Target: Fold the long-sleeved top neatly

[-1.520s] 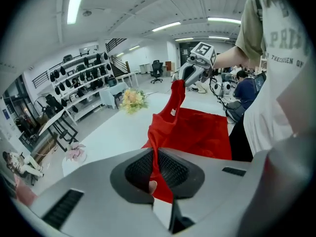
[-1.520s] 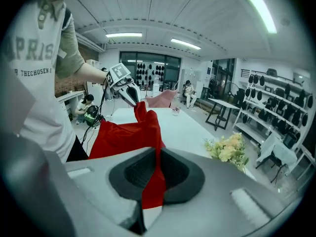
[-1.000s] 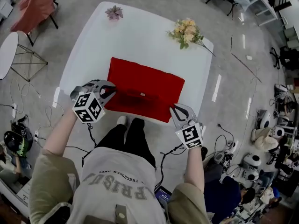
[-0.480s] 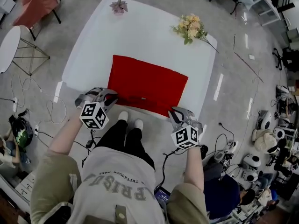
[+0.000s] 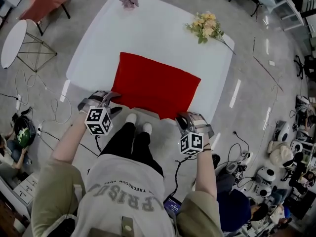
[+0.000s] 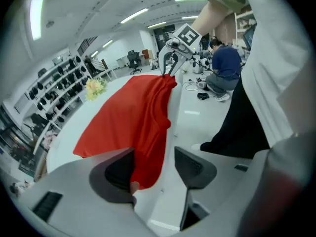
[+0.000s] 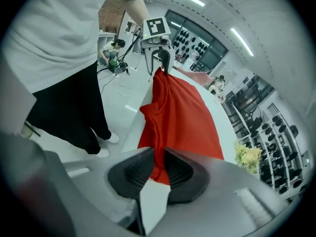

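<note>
- Both hands have dropped toward the near edge of the table [image 5: 148, 28] since a second ago. The red top [image 5: 155, 85] now lies as a flatter rectangle, its near hem drawn close to that edge.
- Over on the left, the left gripper [image 6: 155, 164] has just been opening its jaws. They stand apart, and the top's near-left corner lies loose between them, brushing one pad but not pinched.
- That looks like a release after laying a fold down, so the left end seems set.
- Through the middle, the top covers the table's near half. The yellow flowers [image 5: 207, 26] and the small purple flower [image 5: 129, 0] sit well apart at the far side.
- On the right, the right gripper [image 7: 157, 169] is clamped tight, its ribbed pads squeezing the near-right corner of the red cloth.
- The fold is probably not settled until that corner is let go too.
- From the head view the rectangle looks tidy, but the marker cubes cover both sets of jaws.
- Only the two gripper views tell the loose corner from the gripped one. They also show a rumpled ridge along the near hem between the grippers, which likely needs smoothing.
</note>
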The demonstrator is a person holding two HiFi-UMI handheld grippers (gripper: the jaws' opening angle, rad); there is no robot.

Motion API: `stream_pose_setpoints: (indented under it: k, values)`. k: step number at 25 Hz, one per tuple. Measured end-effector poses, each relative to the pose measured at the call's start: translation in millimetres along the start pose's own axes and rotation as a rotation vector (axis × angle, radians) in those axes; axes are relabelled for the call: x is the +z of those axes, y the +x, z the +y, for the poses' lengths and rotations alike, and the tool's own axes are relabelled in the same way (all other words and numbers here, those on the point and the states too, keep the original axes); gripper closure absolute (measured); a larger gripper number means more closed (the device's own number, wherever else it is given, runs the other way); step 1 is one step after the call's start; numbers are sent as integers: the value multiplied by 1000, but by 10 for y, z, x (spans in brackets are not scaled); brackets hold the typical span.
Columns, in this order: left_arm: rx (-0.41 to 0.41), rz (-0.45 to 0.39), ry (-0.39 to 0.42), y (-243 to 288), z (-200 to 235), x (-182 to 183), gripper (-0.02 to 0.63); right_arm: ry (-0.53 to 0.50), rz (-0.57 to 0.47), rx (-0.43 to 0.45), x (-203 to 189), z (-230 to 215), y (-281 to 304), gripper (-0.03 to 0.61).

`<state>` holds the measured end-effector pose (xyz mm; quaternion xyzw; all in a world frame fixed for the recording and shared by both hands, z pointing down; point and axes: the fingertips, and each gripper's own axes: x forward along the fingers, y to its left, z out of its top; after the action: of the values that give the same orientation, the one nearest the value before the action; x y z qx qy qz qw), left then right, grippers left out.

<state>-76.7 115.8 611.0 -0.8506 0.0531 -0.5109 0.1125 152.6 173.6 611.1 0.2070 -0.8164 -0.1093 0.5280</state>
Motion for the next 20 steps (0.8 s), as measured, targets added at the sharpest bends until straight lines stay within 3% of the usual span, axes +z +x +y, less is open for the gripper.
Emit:
stream_pose_setpoints:
  k: [1,3,7,8,9,11,15,20]
  values:
    - [-34,10,-20,14,-67,-6,342,19,-1,23,-16,32,9,518]
    - [-62,23,-42,34,-147,0,314,65,2,64,-56,74,24,429]
    - [-106,33,-96,28,-214,55,242,185,-16,117,-26,45,-8,335]
    - [-106,23,-124,-8,-199,92,238,227,-38,119,29,6,-47,253]
    - [-99,2,-165,-62,-165,144,236,277,-73,111,102,-57,-109,212]
    - [-69,-74,-286,-221,-38,292,236,390,-174,63,274,-246,-297,212]
    - [52,-310,-580,-698,380,680,238,630,-444,-84,648,-722,-841,212]
    - [273,-571,-852,-1337,844,1069,239,900,-814,-378,1006,-1277,-1602,212]
